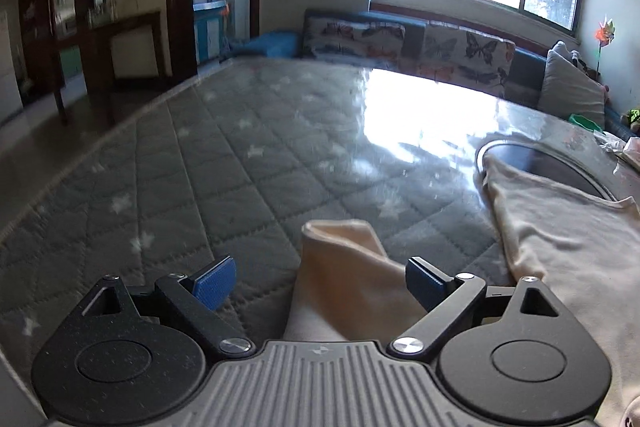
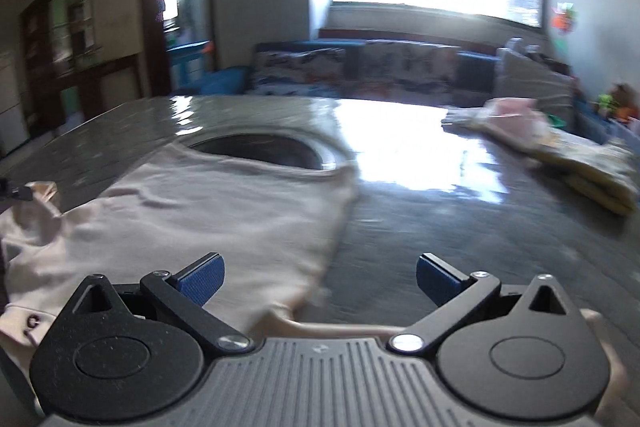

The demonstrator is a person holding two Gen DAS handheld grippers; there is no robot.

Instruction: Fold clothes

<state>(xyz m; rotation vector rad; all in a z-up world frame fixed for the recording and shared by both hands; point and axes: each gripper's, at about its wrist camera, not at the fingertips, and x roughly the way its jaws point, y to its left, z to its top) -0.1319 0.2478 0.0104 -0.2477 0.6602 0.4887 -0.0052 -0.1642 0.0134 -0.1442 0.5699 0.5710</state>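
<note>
Where the left wrist view begins, we record a grey quilted table cover with pale stars under a glossy clear sheet. Left gripper: blue-padded fingers spread wide, nothing clamped; a folded sleeve end of the cream cotton garment stands up between them, touching neither pad that we can see. Garment body: flat on the table to the right, its upper edge overlapping a dark round recess with a metal rim.

Right wrist view, blurred: same garment at left and centre. Right gripper: fingers likewise apart, empty, over the garment's right edge. Far right: pile of pale yellow and pink folded cloths, well apart.
</note>
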